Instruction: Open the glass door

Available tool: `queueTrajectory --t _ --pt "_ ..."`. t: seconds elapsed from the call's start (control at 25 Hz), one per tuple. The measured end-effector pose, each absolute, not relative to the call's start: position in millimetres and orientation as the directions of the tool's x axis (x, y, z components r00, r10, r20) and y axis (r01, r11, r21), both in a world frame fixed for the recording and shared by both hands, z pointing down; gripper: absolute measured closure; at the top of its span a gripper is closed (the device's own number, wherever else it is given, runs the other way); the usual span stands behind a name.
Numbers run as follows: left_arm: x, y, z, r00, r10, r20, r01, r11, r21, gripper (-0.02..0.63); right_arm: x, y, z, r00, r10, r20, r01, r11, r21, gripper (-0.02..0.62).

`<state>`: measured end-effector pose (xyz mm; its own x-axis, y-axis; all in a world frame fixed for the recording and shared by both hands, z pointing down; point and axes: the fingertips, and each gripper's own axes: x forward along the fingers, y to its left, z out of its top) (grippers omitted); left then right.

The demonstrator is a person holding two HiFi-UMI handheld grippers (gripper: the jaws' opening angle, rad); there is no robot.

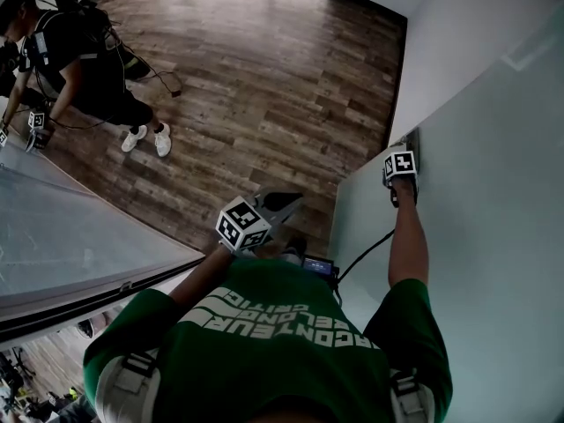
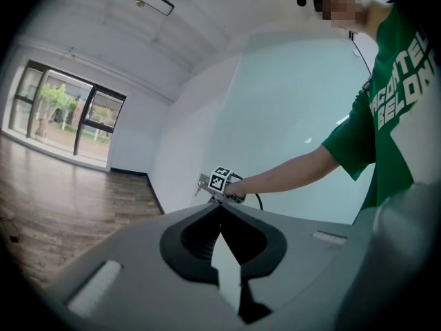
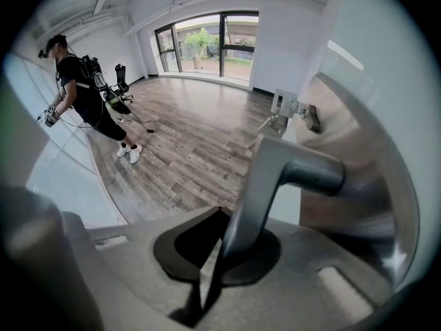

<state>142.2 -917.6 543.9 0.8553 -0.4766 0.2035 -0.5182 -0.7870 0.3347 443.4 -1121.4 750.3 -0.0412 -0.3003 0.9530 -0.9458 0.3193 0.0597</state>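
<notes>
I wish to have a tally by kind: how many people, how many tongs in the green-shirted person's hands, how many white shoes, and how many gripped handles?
People: 2, person in green, person in black
Tongs: 2, left tongs, right tongs
White shoes: 2
Gripped handle: 1
Total: 7

Another person [image 1: 84, 60] on wooden floor [image 1: 264, 86], windows [image 3: 220, 40] beyond

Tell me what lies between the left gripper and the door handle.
Nothing: the head view shows bare air between left gripper and handle, which right gripper holds.
</notes>
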Motion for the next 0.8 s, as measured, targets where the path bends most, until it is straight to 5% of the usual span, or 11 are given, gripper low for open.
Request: queueTrajectory --t 0.8 --pt "177.5 -934.0 542.1 0.864 -0.457 0.209 -0.503 -0.797 0.334 0.589 513.2 -1123.8 747.0 -0.012 -0.304 0.953 -0.973 0.225 0.059 0.603"
